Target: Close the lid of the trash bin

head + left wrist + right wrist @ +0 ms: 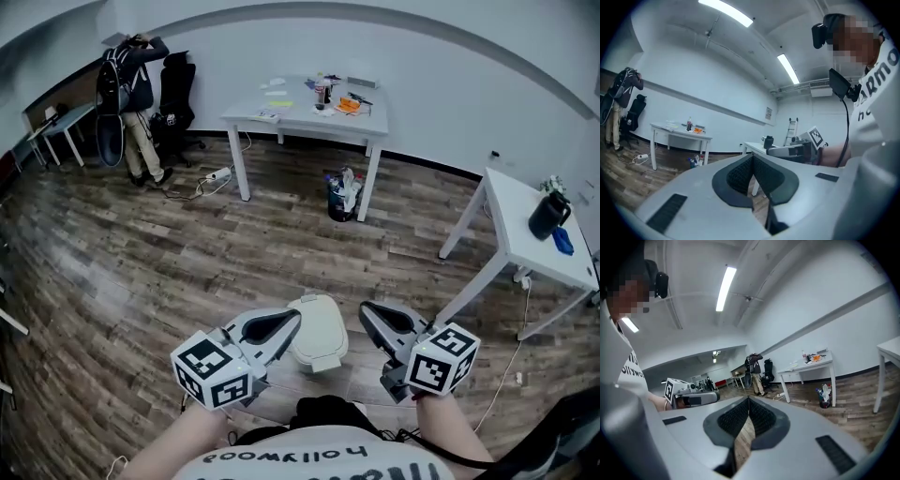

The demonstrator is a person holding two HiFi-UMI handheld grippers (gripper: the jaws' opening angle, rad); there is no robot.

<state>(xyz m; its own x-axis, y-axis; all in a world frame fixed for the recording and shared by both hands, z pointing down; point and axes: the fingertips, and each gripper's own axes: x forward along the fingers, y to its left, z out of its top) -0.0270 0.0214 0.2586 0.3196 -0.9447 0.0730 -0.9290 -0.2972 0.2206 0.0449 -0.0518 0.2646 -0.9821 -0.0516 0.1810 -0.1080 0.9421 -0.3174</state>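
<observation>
A white trash bin (319, 333) stands on the wooden floor just in front of me, seen from above. Its white lid covers the top. My left gripper (298, 319) hovers at the bin's left edge with its jaws together and nothing between them. My right gripper (364, 309) hangs a little to the bin's right, also shut and empty. Both gripper views look out across the room, so the bin is hidden in them. The left gripper (752, 157) sees the right gripper's body (797, 150), and the right gripper (748, 399) sees the left one (689, 397).
A white table (309, 117) with small items stands at the back, a small dark bin (342, 195) full of rubbish by its leg. A second white table (539, 234) with a black jug (548, 214) is at the right. A person (131, 94) and office chair (178, 94) are far left.
</observation>
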